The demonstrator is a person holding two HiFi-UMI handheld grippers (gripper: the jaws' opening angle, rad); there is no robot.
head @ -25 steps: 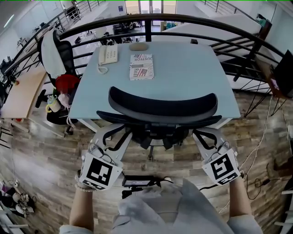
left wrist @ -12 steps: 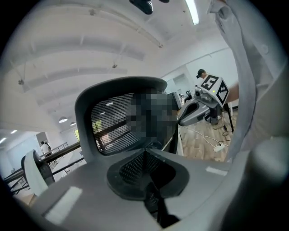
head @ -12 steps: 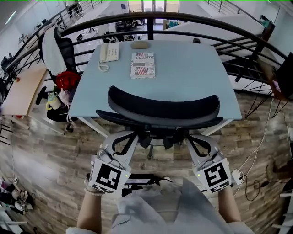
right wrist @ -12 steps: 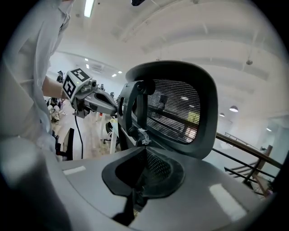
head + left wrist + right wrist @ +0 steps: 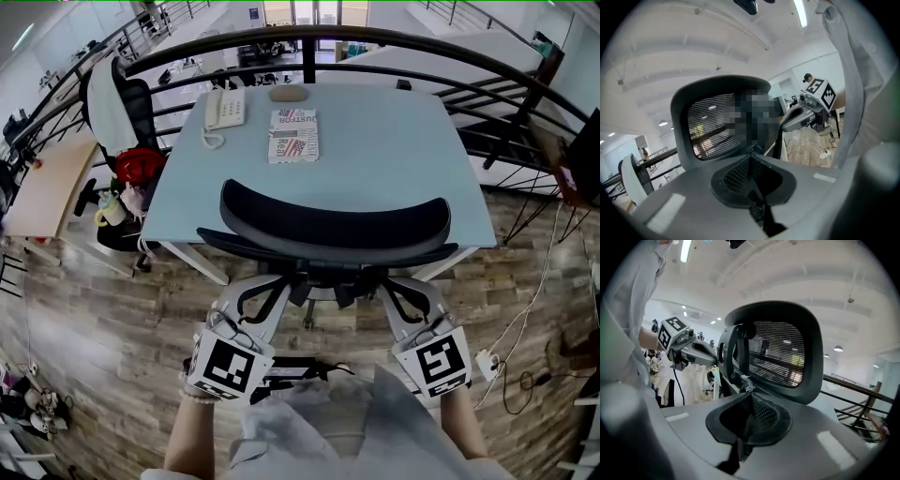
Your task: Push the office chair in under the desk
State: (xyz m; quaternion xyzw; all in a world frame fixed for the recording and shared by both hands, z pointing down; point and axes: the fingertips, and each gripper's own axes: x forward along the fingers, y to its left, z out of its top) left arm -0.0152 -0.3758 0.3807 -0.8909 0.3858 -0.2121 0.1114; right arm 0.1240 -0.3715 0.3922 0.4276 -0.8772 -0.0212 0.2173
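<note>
The office chair [image 5: 335, 222] has a black curved backrest and stands with its seat under the pale blue desk [image 5: 394, 141]. Both grippers point at the back of the chair from the near side. My left gripper [image 5: 261, 292] is shut and empty, with its tips close to the lower left of the back frame. My right gripper [image 5: 398, 292] is shut and empty at the lower right. In the left gripper view the mesh backrest [image 5: 717, 122] rises just beyond the closed tips [image 5: 751, 157]. The right gripper view shows the backrest [image 5: 780, 352] beyond its closed tips [image 5: 750, 394]. Whether the tips touch the chair I cannot tell.
On the desk lie a white telephone [image 5: 224, 110], a printed booklet [image 5: 292, 135] and a small tan object [image 5: 288, 93]. A dark curved railing [image 5: 375, 39] runs behind the desk. Another chair [image 5: 117, 108] with red items stands at the left. Cables [image 5: 511, 370] lie on the wood floor.
Both grippers have drawn inward toward the chair's lower back. The left gripper's jaws have closed. The chair and desk look unmoved.
</note>
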